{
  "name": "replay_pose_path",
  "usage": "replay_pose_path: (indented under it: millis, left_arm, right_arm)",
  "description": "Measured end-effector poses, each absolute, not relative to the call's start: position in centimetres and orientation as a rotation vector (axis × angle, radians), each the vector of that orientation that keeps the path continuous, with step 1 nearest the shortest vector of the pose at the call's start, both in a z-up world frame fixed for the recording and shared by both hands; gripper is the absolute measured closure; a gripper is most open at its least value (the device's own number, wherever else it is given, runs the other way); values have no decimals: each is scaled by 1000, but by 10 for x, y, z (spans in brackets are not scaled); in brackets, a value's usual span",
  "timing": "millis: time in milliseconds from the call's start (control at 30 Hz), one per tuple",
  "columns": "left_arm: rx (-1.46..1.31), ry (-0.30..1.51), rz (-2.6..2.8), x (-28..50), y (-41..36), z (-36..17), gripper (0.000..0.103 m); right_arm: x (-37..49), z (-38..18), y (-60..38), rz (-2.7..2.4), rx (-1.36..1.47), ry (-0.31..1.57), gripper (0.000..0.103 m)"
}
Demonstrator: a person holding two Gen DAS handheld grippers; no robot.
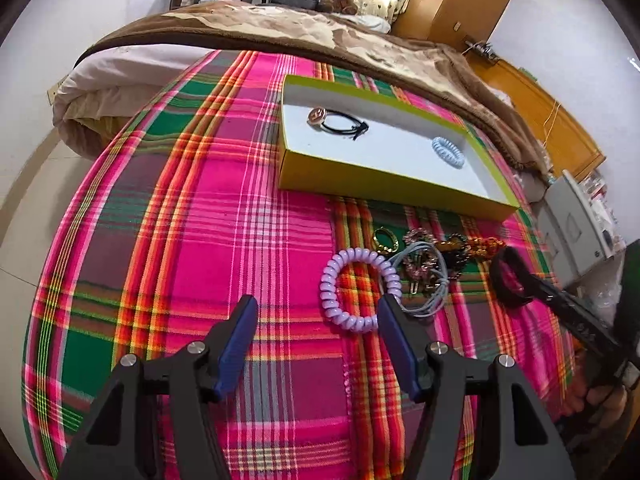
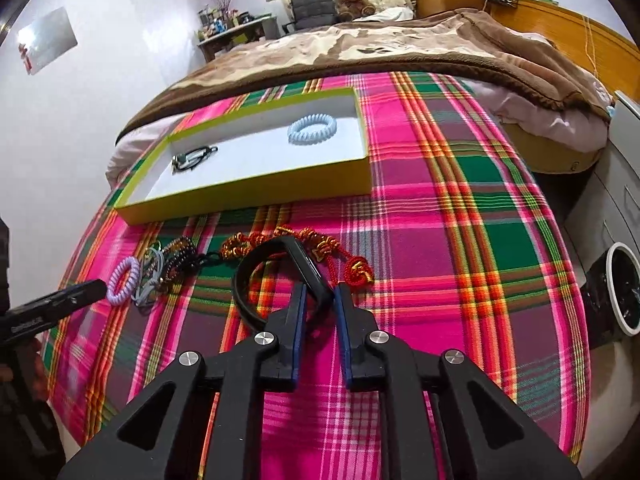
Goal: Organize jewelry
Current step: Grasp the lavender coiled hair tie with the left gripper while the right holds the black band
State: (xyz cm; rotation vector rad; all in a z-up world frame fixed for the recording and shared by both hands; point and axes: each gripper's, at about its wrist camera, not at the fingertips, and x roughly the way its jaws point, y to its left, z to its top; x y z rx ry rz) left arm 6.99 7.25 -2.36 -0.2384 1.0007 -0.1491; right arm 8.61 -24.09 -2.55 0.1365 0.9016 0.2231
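Observation:
A yellow-green box [image 1: 384, 182] [image 2: 256, 192] lies on the plaid cloth; inside are a black bracelet with a round charm [image 1: 340, 122] [image 2: 194, 156] and a pale blue spiral band [image 1: 448, 150] [image 2: 312, 128]. Below the box lie a lilac spiral band [image 1: 356, 290] [image 2: 124, 274], a grey cord [image 1: 430, 280], beaded pieces [image 1: 452, 250] and a red-gold knotted cord [image 2: 320, 248]. My left gripper [image 1: 316, 308] is open, just left of the lilac band. My right gripper [image 2: 320, 292] is shut on a black wristband [image 2: 280, 272] [image 1: 508, 280].
The plaid cloth [image 1: 200, 220] covers the near end of a bed with a brown blanket [image 1: 300, 28]. A wooden cabinet [image 1: 540, 116] and a white drawer unit [image 2: 616, 184] stand on the right. A bin [image 2: 620, 288] sits by the bed.

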Motion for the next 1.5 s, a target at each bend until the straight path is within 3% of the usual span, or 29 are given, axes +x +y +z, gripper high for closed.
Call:
replay_pose_path:
  millis: [133,267,400,633,1500]
  left_arm:
    - [-184,990,-127,73,66,-23,43]
    - [-60,983,-75,78,55,-26,56]
    - [21,978,-50,81,47,-26,63]
    - [48,978,-104,79,40,-23,92]
    - [-97,927,-106,76,59,-6,93]
  right_arm:
    - [84,-25,-243,228,142,900,88]
    - [84,-24,-242,241,153,896,88]
    - [83,-25,-242,251,162,895,88]
    - [81,-23,-248,249,180,884,88]
    - [80,-8,-250,244,194,842,88]
